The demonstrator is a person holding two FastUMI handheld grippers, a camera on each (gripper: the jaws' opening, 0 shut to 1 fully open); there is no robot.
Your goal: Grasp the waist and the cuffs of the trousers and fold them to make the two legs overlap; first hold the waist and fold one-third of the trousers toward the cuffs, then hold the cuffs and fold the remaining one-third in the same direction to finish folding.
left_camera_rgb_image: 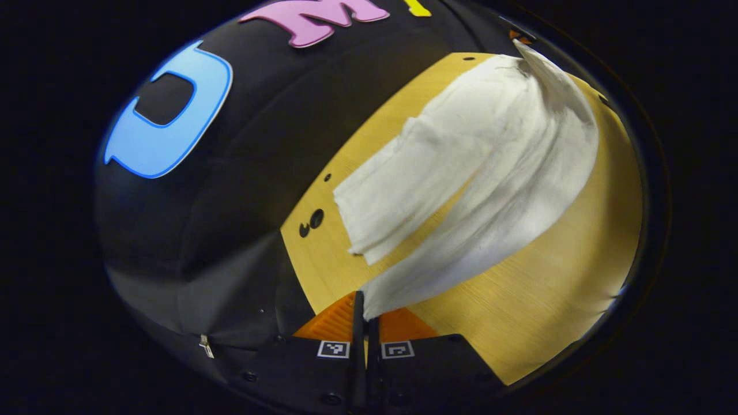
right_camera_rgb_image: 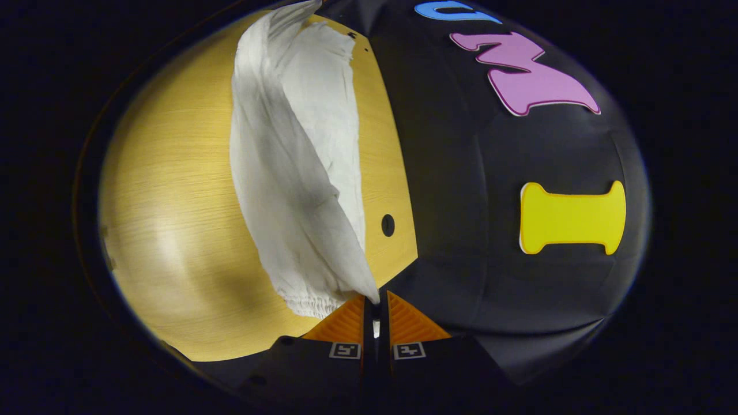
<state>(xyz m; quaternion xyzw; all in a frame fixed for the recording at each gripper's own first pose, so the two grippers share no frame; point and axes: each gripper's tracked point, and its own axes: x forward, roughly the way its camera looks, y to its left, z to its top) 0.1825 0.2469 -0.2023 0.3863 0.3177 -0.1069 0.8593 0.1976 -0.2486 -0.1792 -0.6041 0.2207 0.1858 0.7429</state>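
Left claw (left_camera_rgb_image: 365, 314) first: its fingers are pressed together and pinching a corner of the white trousers (left_camera_rgb_image: 490, 150). From that pinch the cloth runs up and away ahead of the claw, lifted off the wooden table (left_camera_rgb_image: 548, 300). One leg is hanging in the air from my grip, and the other lies flat on the wood further out and a bit to the left of the claw. I can't tell for sure if I've got a cuff here, the fabric is too bunched right at the tips.

Right claw (right_camera_rgb_image: 376, 305): also clamped tight on the trousers (right_camera_rgb_image: 288, 190), this time at the gathered elastic waist (right_camera_rgb_image: 308, 308), which droops just left of the fingertips. The cloth fans up and forward from there, raised like a tent with a shadowed side.

Progress-wise I'd say I'm in the very first bit, bringing one leg over onto the other. The legs aren't stacked yet, so that overlap still needs finishing, and both thirds folds are still to do.

Surface is a pale wood-grain tabletop (right_camera_rgb_image: 173, 202) with a few small dark holes (left_camera_rgb_image: 316, 218) in it, one of them just ahead of the right claw. Beyond the table edge it's the black cloth booth wall (right_camera_rgb_image: 490, 202).
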